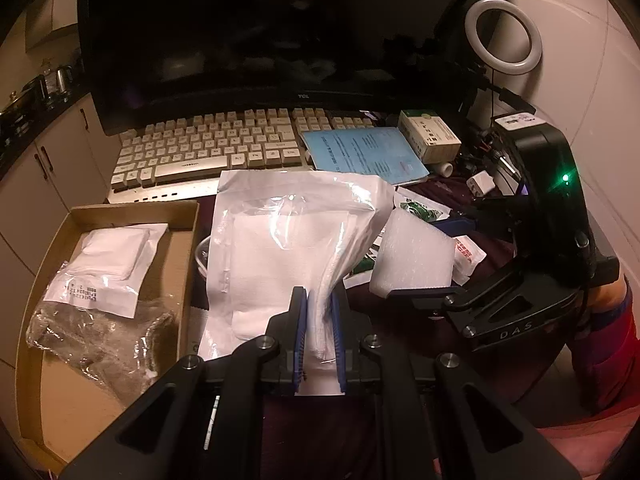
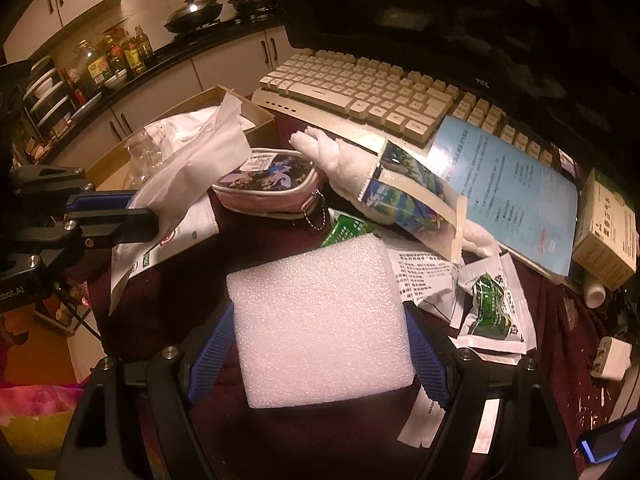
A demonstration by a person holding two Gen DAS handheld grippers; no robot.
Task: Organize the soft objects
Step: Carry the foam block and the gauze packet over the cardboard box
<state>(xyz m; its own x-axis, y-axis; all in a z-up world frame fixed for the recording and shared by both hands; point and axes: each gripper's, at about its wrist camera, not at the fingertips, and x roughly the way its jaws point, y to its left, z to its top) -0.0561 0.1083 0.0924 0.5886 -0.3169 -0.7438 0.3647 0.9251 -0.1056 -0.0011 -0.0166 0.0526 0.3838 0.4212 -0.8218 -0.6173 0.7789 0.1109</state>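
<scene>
My left gripper (image 1: 319, 300) is shut on the lower edge of a clear plastic packet of white cloth (image 1: 280, 240), which hangs a little above the dark red table. To its left, a cardboard box (image 1: 184, 216) holds a smaller white gauze packet (image 1: 112, 256) and a bagged grey cloth (image 1: 100, 332). My right gripper (image 2: 320, 344) stands wide, its blue pads pressed on both sides of a white foam block (image 2: 320, 312). In the right wrist view the left gripper (image 2: 148, 220) and its packet (image 2: 192, 152) are at the left. A rolled white towel in a printed wrapper (image 2: 400, 192) and a pink pouch (image 2: 272, 184) lie beyond the foam.
A cream keyboard (image 1: 208, 148) and a dark monitor (image 1: 280, 40) fill the back. A blue leaflet (image 1: 364, 152), a small carton (image 1: 430, 136), a ring light (image 1: 504, 40), green sachets (image 2: 492, 312) and a white plug (image 2: 610, 358) crowd the right side.
</scene>
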